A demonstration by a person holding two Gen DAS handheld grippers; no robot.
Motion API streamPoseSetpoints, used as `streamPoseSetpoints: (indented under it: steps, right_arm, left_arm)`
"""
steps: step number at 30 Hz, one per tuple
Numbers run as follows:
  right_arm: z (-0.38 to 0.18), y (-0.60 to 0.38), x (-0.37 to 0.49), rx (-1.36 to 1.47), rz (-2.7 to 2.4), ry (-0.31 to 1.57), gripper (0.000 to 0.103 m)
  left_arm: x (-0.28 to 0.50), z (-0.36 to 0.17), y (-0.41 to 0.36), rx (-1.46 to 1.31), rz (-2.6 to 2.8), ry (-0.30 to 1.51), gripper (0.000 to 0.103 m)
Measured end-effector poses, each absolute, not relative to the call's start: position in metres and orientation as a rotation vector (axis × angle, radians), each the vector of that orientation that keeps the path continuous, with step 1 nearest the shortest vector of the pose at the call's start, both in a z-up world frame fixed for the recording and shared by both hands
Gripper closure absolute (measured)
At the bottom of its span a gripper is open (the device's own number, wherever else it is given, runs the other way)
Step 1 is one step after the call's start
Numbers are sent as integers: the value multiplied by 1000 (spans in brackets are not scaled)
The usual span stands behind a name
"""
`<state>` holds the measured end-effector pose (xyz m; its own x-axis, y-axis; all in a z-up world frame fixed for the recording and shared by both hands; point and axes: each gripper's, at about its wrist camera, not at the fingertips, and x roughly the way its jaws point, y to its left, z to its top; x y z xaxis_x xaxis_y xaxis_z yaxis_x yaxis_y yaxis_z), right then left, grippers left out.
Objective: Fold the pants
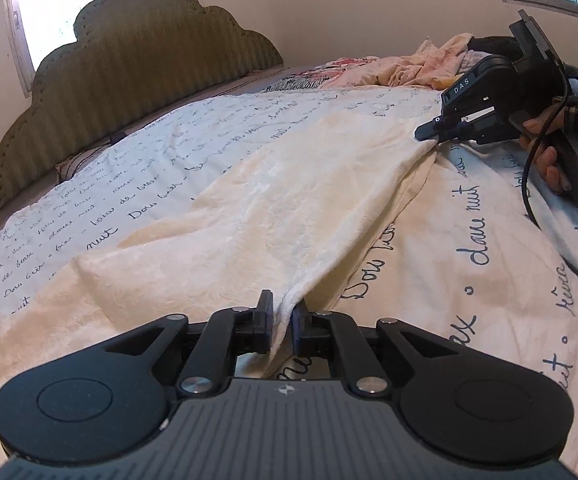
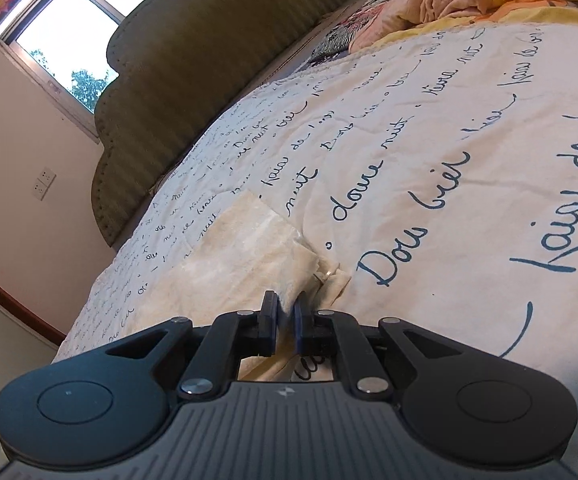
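Left wrist view: pants point(image 1: 273, 208), cream and plushy, lie on the script-printed bedspread point(image 1: 489, 280), running from bottom centre to the right gripper point(image 1: 425, 133) at upper right.
Left gripper point(image 1: 283, 320): bottom centre, pinched closed on a gathered edge of the pants; cloth rises straight out between the jaws.
Right gripper, same view: closed on the far end of that edge, a hand point(image 1: 545, 148) behind it.
Long axis: the held edge stretches lower centre to upper right, gripper to gripper; the body of the cloth spreads left of it toward the headboard point(image 1: 129, 80).
Right wrist view: right gripper point(image 2: 287, 322) clamps a bunched corner at bottom centre; pants point(image 2: 233, 256) fan to the centre left.
Judgement: both ends held, neither arm nearer; the fold likely carries the edge sideways across the cloth.
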<state>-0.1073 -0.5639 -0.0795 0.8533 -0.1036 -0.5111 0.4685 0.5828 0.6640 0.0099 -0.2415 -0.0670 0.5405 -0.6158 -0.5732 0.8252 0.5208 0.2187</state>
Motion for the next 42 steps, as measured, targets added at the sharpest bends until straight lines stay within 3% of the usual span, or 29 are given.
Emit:
streamPoseSetpoints:
  steps: [1,3,7,10,13,17,18,22,28,31,38,42]
  right_arm:
    - [-76,-562,-109,873,-356,452,93]
    - [-64,-556,-117,814,-420,430,90]
    - [-24,-527,-123,529,-595,306,87]
    - [-6,-500,-87,358,-404,371,83]
    - [-15,-474,-39,268,-186,525,82]
    - [-52,-472,-3,207,-203,677,83]
    - [-58,-480,-5,239,-229,679,83]
    - [-43,-483,-32,321,-250,578,81]
    - [-54,-457,-41,180,-164,669,72]
    - [-52,-470,-54,284,-245,607,71]
    - [-49,-480,-87,454,-245,535,71]
    - [-53,-482,-91,435,-251,569,72]
  left_arm:
    - [12,-64,-239,485,-910,483,75]
    - [14,-57,-233,435,-927,513,46]
    - [17,-36,-216,331,-951,470,35]
    - [30,-23,-210,307,-824,408,24]
    - [56,-25,-210,325,-686,454,23]
    - [92,-47,-208,327,-629,649,25]
    - [94,-52,-207,328,-621,674,29]
    - [85,-54,-199,285,-626,626,27]
    - [77,-64,-214,340,-631,609,25]
    - [74,-57,-210,325,-617,573,25]
    - [82,-53,-201,268,-528,523,10]
    - [84,-70,-211,353,-510,567,10]
